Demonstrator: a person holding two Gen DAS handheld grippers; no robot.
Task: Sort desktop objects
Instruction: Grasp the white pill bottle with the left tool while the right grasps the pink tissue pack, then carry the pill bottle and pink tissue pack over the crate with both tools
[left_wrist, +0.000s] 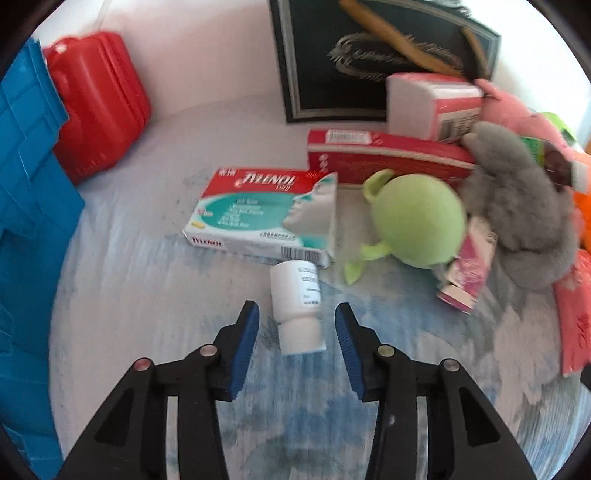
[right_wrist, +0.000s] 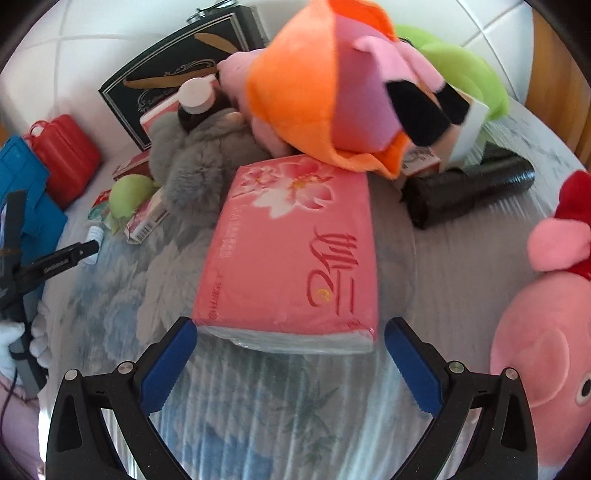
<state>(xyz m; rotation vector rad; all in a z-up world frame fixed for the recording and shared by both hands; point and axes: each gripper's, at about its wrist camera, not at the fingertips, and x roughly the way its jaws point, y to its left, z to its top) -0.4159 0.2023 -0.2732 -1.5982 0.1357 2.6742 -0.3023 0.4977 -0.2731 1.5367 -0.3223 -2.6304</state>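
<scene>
Blue plastic crate (left_wrist: 26, 206) fills the left edge of my left wrist view, red ribbed plastic case (left_wrist: 98, 107) leaning just beside it at upper left. Centre: red-white-teal Tylenol carton (left_wrist: 258, 218) lying flat on the pale floral cloth (left_wrist: 147, 295). Just below it a small white plastic pill bottle (left_wrist: 297, 306) lies on its side, cap end toward me, far end touching or nearly touching the carton. My left gripper (left_wrist: 297, 334) straddles the bottle's lower half; blue pads stand apart from it on both sides, gap visible each side, so jaws open, nothing gripped. Right of centre: round light-green plush toy (left_wrist: 417, 218), then a grey furry plush (left_wrist: 517, 221) over a small pink carton (left_wrist: 467, 273). Long red box (left_wrist: 388, 158) behind them, white-and-pink box (left_wrist: 432, 105) stacked on it, black framed box with gold print (left_wrist: 369, 55) at upper centre.

Right wrist view, left to right: left gripper's black finger (right_wrist: 70, 254) pokes in at mid-left. Pink plastic-wrapped tissue pack with flower print (right_wrist: 291, 251) sits centre frame, flat on the cloth. My right gripper (right_wrist: 290, 338) is at its near edge, jaws wide open, pads flanking the pack's near corners; contact unclear, no squeeze visible. Orange-and-pink plush toy (right_wrist: 332, 85) overlaps the pack's far end. Black ribbed cylinder (right_wrist: 472, 188) at right, pink pig plush with red bow (right_wrist: 546, 332) at the right edge.
</scene>
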